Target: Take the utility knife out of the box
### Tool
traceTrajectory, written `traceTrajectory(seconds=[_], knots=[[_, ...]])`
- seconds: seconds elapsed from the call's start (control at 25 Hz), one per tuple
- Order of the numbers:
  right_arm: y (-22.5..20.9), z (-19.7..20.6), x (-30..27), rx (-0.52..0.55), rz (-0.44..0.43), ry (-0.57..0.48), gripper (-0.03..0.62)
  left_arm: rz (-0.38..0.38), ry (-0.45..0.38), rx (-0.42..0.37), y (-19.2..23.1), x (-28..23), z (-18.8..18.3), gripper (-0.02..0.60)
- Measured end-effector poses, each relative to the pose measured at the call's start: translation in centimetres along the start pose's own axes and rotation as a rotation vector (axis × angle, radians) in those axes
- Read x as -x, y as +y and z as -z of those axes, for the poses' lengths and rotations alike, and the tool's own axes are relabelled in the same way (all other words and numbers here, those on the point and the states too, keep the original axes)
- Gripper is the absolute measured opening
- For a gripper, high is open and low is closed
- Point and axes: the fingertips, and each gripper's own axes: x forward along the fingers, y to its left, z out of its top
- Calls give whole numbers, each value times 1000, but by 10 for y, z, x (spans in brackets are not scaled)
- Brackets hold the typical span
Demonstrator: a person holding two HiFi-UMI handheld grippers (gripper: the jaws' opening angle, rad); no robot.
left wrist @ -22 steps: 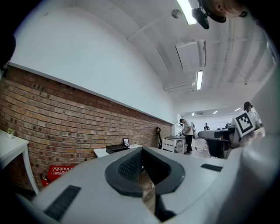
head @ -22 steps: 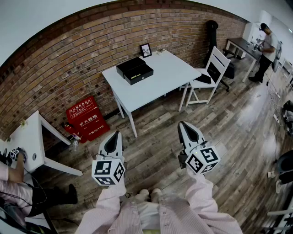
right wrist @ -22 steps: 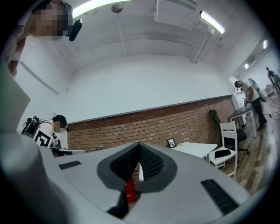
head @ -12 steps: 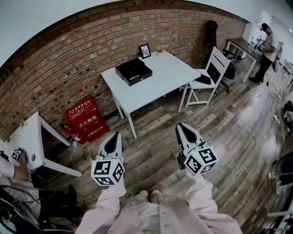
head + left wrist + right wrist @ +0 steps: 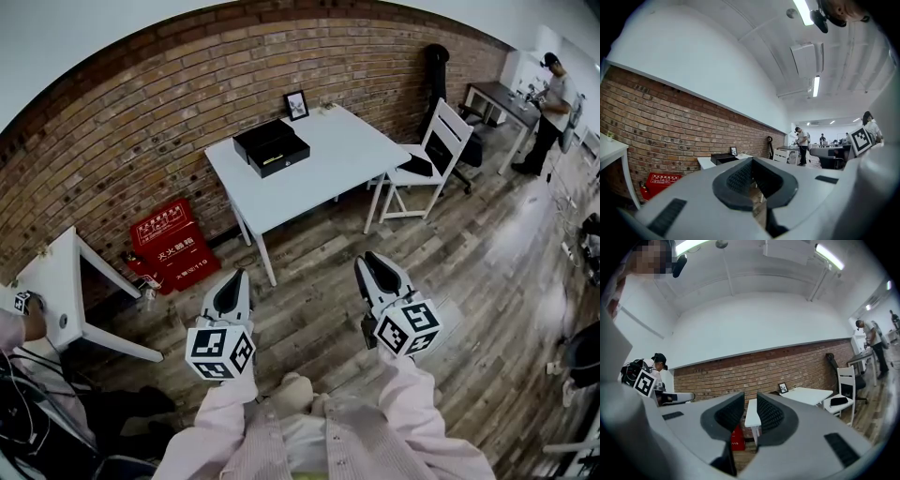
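Observation:
A black box (image 5: 272, 147) stands open at the back left of a white table (image 5: 328, 159) by the brick wall. What lies in it is too small to make out. Both grippers hang level over the wooden floor, well short of the table. My left gripper (image 5: 232, 278) has its jaws together with nothing in them, and its view shows the box (image 5: 723, 158) far ahead. My right gripper (image 5: 373, 264) stands a little open: a narrow gap shows between its pads (image 5: 772, 414), with only the distant table (image 5: 806, 394) seen past them.
A white chair (image 5: 427, 159) stands at the table's right end. A red case (image 5: 171, 244) leans at the wall left of the table. Another white table (image 5: 66, 291) and a seated person are at the far left. A person (image 5: 553, 103) stands at a far desk.
The right gripper has drifted a little to the left. A shoe has come forward below the grippers. The table and box sit slightly further left in view. Neither gripper's jaws have changed.

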Motion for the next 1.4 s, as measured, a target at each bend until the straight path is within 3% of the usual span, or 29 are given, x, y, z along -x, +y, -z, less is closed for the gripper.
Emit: traceTrajectory(seconds=[0.52, 1.4], knots=[[-32, 12, -55, -9, -10, 17, 161, -20, 12, -2, 19, -51, 6, -8], [-124, 15, -256, -17, -37, 68, 163, -43, 43, 22, 110, -247, -6, -8]])
